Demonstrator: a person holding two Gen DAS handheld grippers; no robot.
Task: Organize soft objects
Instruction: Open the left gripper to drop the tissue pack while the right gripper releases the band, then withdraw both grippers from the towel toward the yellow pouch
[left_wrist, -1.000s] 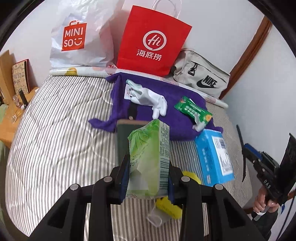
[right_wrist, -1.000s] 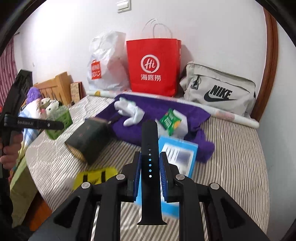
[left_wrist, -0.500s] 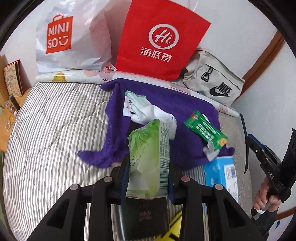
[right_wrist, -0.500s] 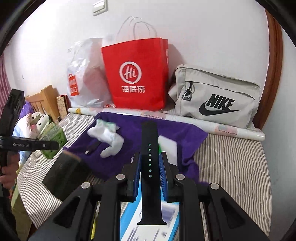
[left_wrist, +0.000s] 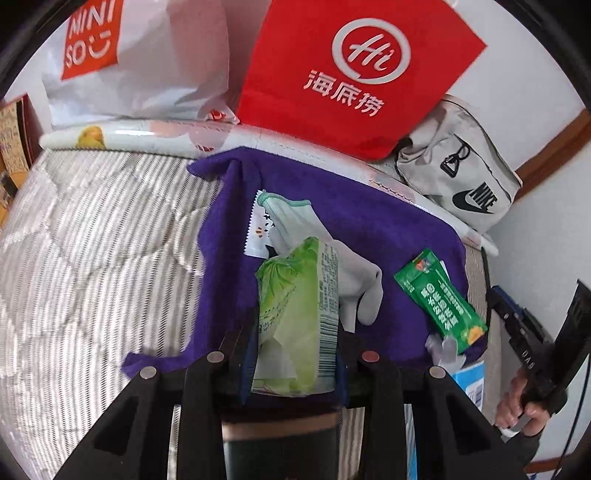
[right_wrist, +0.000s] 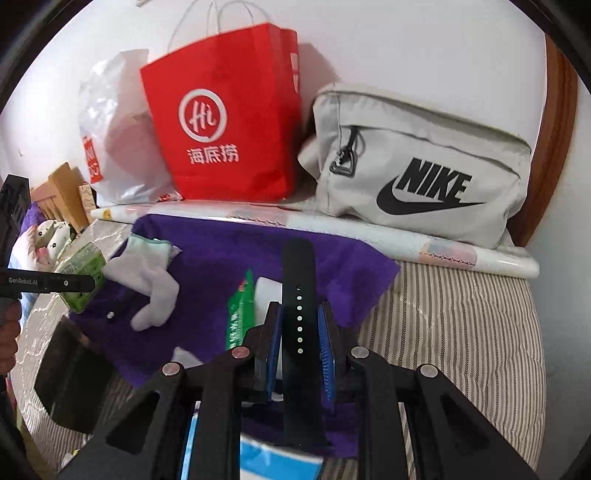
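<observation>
The left hand-held gripper (left_wrist: 295, 354) pinched a light, squashy green tissue pack (left_wrist: 297, 317) mid-body; the right hand-held gripper (right_wrist: 300, 343) clamped a limp black rubber strap (right_wrist: 299, 295).

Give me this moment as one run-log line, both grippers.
left gripper: shut on green tissue pack | right gripper: shut on black watch strap | both above purple towel | white glove on towel
</observation>
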